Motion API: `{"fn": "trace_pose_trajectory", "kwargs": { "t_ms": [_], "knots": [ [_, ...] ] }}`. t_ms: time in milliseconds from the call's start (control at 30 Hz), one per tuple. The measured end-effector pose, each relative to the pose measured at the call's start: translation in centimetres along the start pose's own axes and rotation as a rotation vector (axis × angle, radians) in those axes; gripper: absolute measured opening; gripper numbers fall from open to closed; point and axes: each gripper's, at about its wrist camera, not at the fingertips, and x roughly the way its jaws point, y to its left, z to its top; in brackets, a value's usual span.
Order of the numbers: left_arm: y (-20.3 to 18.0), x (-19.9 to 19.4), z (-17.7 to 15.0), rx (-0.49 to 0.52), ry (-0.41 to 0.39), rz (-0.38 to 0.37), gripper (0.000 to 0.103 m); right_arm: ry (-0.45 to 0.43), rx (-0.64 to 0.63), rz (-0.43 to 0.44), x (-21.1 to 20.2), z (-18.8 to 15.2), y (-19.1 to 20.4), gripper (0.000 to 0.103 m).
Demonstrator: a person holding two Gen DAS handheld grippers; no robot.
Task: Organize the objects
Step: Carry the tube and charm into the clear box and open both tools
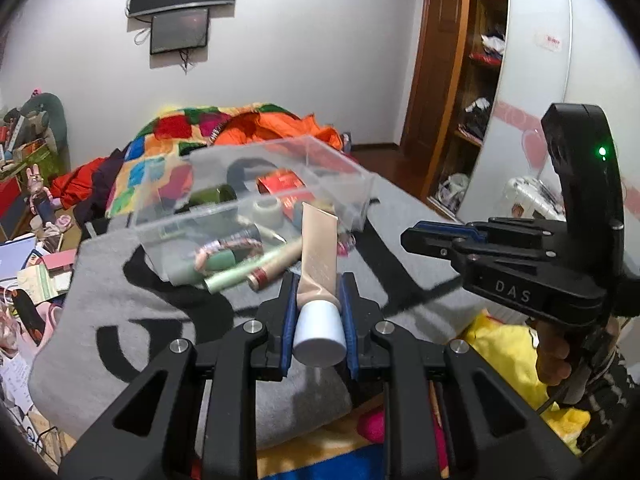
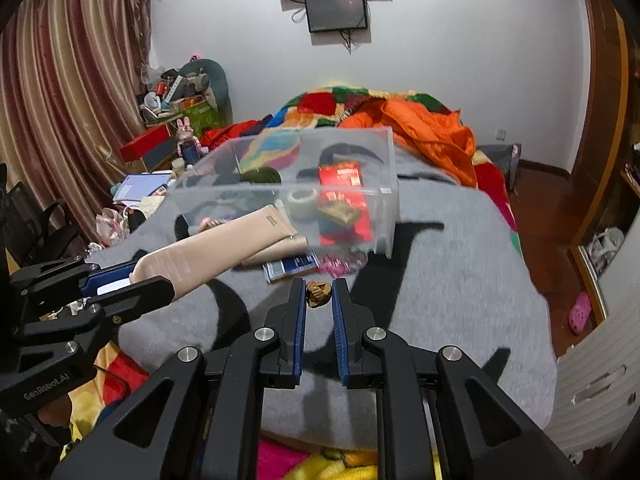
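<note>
My left gripper [image 1: 318, 286] is shut on a beige tube [image 1: 319, 240] just above its white cap [image 1: 320, 338], and the tube is lifted off the blanket. In the right wrist view the same tube [image 2: 216, 246] slants up towards a clear plastic box [image 2: 384, 168]. That box [image 1: 344, 168] holds a red packet [image 2: 344, 188], a tape roll [image 2: 303, 200], a dark green bottle [image 1: 212, 196] and other small items. My right gripper [image 2: 319, 288] is shut on a small brown lump [image 2: 319, 295]. It shows from the side as the right gripper [image 1: 406, 236] in the left wrist view.
A grey blanket with black letters [image 2: 460, 264] covers the bed. A blue booklet [image 2: 292, 270] and a pink trinket [image 2: 346, 262] lie before the box. A patchwork quilt and an orange jacket [image 2: 424, 128] lie behind it. Clutter fills the floor [image 1: 28, 264] on the left, and shelves [image 1: 480, 80] stand on the right.
</note>
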Motion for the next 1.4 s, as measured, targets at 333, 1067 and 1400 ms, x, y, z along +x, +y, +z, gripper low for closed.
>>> {"fn": "trace_pose_trajectory", "kwargs": {
  "t_ms": [333,1067,1400],
  "knots": [
    [1.6,-0.6,2.4,-0.041,-0.048,0.045,0.020,-0.049,-0.042,0.026,0.1,2.6,1.4,0.012],
    [5.9,6.1,7.0,-0.086,0.009,0.041,0.020,-0.044,-0.035,0.015,6.3,8.2,0.5,0.012],
    [7.3,10.1,8.3,-0.102,0.081,0.043,0.020,0.001,-0.013,0.034,9.9,9.4,-0.7,0.012]
  ]
}}
